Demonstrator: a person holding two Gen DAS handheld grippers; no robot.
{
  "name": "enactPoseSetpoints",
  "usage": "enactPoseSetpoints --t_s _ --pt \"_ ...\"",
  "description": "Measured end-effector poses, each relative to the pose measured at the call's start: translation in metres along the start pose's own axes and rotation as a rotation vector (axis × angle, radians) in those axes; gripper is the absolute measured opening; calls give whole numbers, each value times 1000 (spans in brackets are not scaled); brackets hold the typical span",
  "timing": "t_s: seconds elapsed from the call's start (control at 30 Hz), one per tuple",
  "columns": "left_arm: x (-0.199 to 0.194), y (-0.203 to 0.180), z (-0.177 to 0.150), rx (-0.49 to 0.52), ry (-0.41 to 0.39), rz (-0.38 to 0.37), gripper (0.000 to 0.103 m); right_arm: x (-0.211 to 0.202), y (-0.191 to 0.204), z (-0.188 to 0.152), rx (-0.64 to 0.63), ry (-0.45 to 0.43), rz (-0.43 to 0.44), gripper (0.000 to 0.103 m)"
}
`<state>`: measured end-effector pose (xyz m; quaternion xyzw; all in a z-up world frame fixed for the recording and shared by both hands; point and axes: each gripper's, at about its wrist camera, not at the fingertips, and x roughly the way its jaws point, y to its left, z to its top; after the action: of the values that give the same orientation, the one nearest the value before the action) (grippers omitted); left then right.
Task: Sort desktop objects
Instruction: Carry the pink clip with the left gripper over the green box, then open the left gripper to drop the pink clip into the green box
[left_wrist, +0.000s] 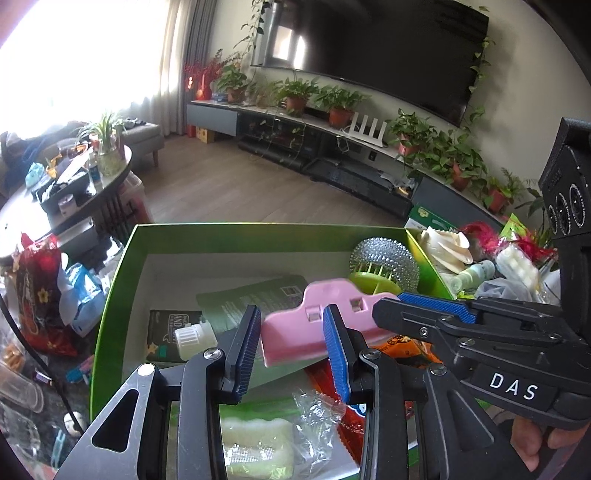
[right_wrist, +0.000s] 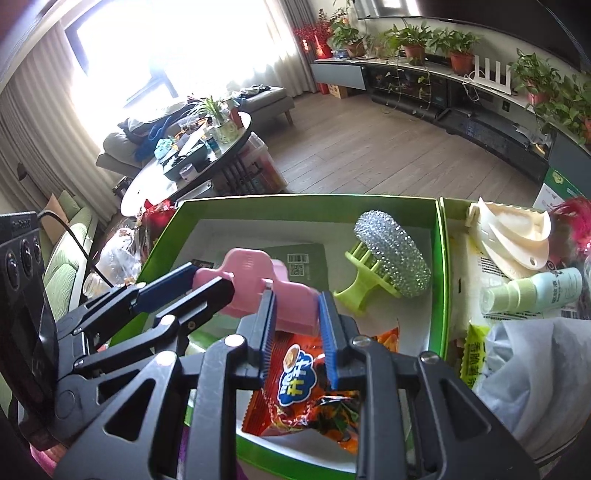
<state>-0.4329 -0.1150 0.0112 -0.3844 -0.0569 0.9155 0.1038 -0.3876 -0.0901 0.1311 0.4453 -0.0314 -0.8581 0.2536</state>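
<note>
Grippers over green box (left_wrist: 122, 266): my left gripper (left_wrist: 291, 347) and right gripper (right_wrist: 295, 325) both clamp the pink clip (left_wrist: 314, 325) above the box's middle. Rigid, light, smooth plastic, I judge; its flat body suits holding.

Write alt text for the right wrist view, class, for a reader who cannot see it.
Both grippers hold a pink plastic clip above a green box. Inside lie an orange snack packet and a silver scrubber.
</note>
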Motion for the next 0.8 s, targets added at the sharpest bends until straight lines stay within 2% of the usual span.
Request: enactPoseSetpoints --t_s 0.3,0.67,0.7,0.73,0.8 --pt "-2 1 -5 -2 2 26 35 -6 3 -2 -26 -5 -10 25" --pt "-30 -12 -11 34 -22 75 35 -37 11 -10 -80 -25 -17 25" --pt "-34 -15 -12 44 -24 85 38 -41 12 -11 -84 -28 -16 25" --pt "-39 -19 -13 51 -24 89 46 -47 13 -14 -90 -32 -14 27" --pt "-48 -24 -16 49 -33 86 55 -58 16 -18 -98 -44 -11 30"
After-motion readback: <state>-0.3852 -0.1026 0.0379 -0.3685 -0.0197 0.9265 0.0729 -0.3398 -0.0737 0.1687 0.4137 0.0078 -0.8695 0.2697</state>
